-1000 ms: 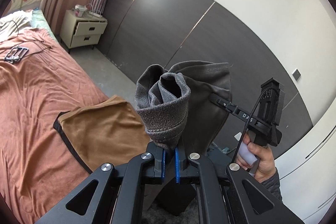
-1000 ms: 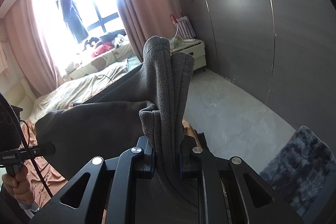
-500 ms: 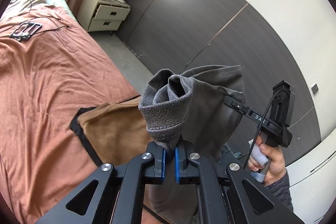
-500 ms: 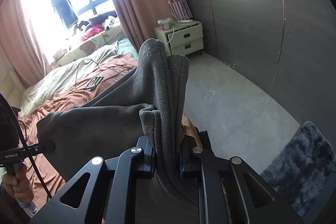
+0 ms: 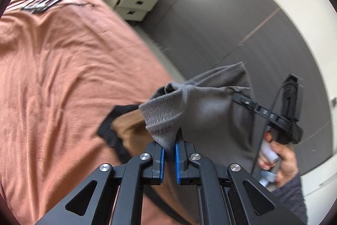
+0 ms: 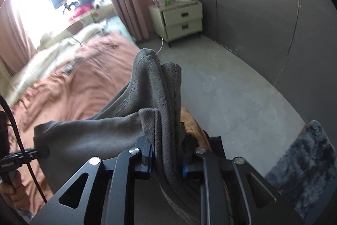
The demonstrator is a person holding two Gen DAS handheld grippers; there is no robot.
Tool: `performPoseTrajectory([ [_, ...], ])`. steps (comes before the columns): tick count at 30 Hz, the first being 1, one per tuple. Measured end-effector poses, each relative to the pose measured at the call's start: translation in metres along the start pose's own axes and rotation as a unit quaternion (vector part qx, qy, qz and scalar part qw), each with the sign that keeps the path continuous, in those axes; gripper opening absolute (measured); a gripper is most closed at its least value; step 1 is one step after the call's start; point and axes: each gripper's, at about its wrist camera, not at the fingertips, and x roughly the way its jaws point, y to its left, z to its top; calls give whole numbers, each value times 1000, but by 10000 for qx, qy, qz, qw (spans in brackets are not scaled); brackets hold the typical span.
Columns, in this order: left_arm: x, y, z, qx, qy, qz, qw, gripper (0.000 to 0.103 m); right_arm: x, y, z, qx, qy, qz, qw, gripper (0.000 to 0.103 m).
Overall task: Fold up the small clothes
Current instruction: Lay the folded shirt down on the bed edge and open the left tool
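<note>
A soft grey garment hangs stretched in the air between both grippers, above the edge of the bed. My left gripper is shut on one bunched corner of it. My right gripper is shut on a thick fold of the same grey garment. In the left wrist view the right gripper shows at the right, held by a hand. In the right wrist view the left gripper pinches the far corner at lower left. A folded brown garment with a black edge lies on the bed below.
The bed has a salmon-pink cover with a small dark framed object near its head. A cream bedside cabinet stands by the dark wall panels. Bare grey floor lies to the right, with a dark shaggy rug.
Both grippers, still shut on the grey garment, have tilted down and moved toward the bed. The bed cover and the brown garment now fill more of both views.
</note>
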Motion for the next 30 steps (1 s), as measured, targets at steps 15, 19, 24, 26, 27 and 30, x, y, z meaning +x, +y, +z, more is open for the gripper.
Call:
performPoseTrajectory([
  [15,-34,16,0,324,-561,764,9950,39,-49,-3,10,-432,-53,-316,9986,17],
  [19,-18,5,0,646,-397,641,9951,39,-33,-8,7,-655,140,-441,9968,13],
  [24,10,-7,2,1012,-168,700,9923,39,8,-19,27,-467,398,-486,9969,7],
  [26,21,-6,4,1079,-132,770,9911,39,25,-19,32,-467,493,-522,9963,6],
  [27,27,-3,6,1072,-115,809,9909,39,31,-22,34,-458,544,-528,9961,6],
  [30,41,7,7,1007,-3,979,9901,39,43,-26,34,-451,608,-535,9957,5],
])
